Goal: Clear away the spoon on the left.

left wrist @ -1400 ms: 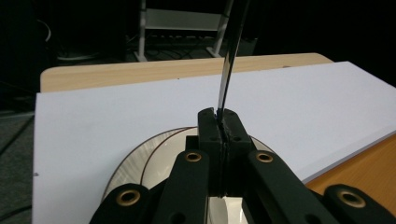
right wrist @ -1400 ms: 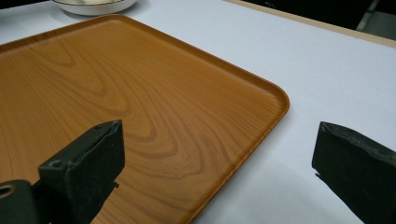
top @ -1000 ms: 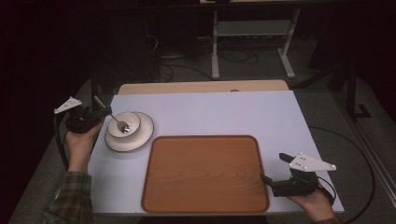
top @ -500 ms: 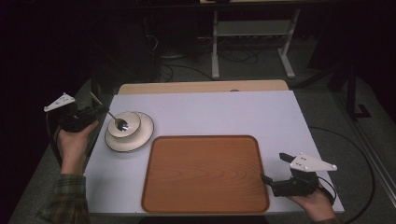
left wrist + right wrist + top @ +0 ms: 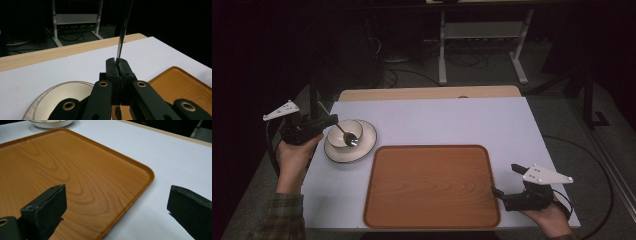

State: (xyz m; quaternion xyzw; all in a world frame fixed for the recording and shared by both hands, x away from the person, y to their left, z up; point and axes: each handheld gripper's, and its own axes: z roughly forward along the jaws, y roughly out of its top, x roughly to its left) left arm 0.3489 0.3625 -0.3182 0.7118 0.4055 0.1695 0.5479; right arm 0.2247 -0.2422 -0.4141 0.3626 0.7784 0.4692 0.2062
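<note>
The left hand-held gripper [image 5: 331, 120] is clamping a spoon [image 5: 346, 135] whose tip is dipping into the bowl [image 5: 345, 133] just beside it; the right hand-held gripper [image 5: 117, 205] is gaping wide over the tray's [image 5: 432, 186] corner.

A: How's the left gripper [image 5: 329, 120]?
B: Fingers [image 5: 111, 72] pressed together on a thin spoon handle [image 5: 123, 35] that sticks out past their tips; the forearm comes in from below.

A: The right gripper [image 5: 117, 207]?
B: Low, fingers [image 5: 48, 206] wide apart, nothing between them.
</note>
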